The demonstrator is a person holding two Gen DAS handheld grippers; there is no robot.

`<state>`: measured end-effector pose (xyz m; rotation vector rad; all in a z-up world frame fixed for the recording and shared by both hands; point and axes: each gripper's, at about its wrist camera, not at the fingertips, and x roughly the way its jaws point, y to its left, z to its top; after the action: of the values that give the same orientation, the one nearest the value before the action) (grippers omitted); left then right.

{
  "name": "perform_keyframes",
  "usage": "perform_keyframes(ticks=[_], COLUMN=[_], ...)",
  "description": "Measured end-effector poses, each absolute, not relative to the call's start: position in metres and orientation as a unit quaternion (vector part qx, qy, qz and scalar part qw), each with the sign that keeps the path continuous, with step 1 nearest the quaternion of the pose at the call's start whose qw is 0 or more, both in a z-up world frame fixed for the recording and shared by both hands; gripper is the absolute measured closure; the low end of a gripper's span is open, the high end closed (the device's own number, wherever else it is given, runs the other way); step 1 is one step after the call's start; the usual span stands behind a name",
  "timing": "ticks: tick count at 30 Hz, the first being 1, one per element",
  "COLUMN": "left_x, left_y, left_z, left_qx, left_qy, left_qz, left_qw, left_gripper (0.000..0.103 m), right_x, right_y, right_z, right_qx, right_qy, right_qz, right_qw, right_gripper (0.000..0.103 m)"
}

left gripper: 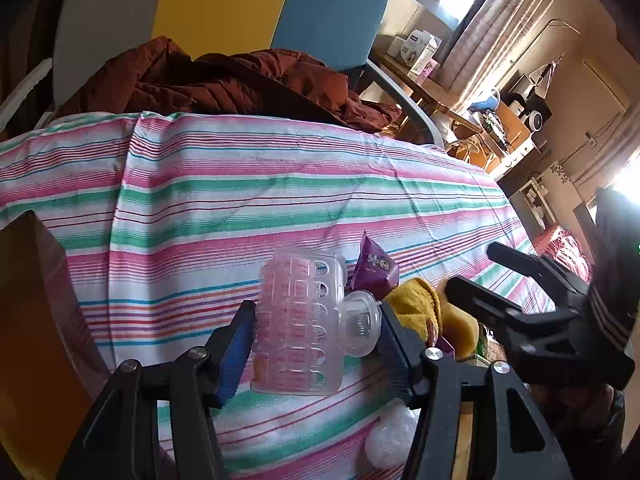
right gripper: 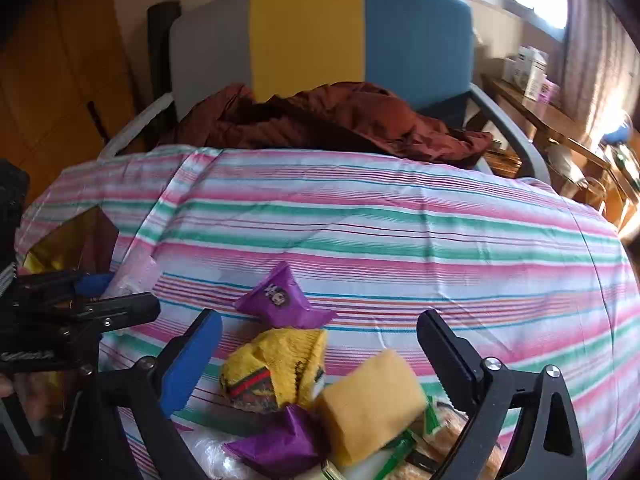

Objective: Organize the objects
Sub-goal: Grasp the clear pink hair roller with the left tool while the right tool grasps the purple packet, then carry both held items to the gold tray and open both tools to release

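- Clear plastic holder, slotted and see-through, sits low and centre in your left wrist view, between the jaws of your left gripper; the blue pad touches its left side, and the black jaw appears to meet the round knob on its right, so I judge it gripped.
- Squeeze evenly: thin clear plastic like this probably flexes or slips if pinched on the knob alone.
- Purple packet and yellow cloth lie just right of the holder, so lift straight up to avoid dragging them.
- Your right gripper, in its own view, stands with jaws wide apart and nothing held, over a yellow sponge and a second purple packet in the lower centre.
- Striped cloth covers the table; the upper half of both frames shows it bare, a fair place to set things down.
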<state>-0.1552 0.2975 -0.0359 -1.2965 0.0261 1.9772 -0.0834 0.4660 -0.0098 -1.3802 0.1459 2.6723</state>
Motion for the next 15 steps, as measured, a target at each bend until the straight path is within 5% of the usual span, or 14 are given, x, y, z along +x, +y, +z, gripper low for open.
perform_keyframes(ticks=[6, 7, 8, 10, 15], left_x=[-0.137, -0.135, -0.133, -0.129, -0.119], left_y=[0.270, 0.265, 0.260, 0.252, 0.232], left_z=[-0.020, -0.019, -0.018, -0.018, -0.018], left_qx=[-0.494, -0.493, -0.493, -0.494, -0.494], left_qy=[-0.001, -0.001, -0.002, -0.007, -0.019], left_qz=[0.782, 0.784, 0.786, 0.786, 0.790], left_qw=[0.379, 0.376, 0.374, 0.372, 0.362], left_gripper=[0.043, 0.043, 0.043, 0.043, 0.043], right_x=[-0.133, -0.138, -0.143, -0.146, -0.140], right_y=[0.445, 0.443, 0.443, 0.444, 0.451], right_z=[-0.053, -0.061, -0.068, -0.076, -0.064], right_qx=[-0.540, -0.552, -0.561, -0.568, -0.538], right_qy=[-0.012, -0.016, -0.017, -0.014, 0.006], right_qz=[0.841, 0.833, 0.827, 0.822, 0.841], right_qw=[0.029, 0.031, 0.032, 0.039, 0.064], right_gripper=[0.013, 0.020, 0.041, 0.064, 0.065])
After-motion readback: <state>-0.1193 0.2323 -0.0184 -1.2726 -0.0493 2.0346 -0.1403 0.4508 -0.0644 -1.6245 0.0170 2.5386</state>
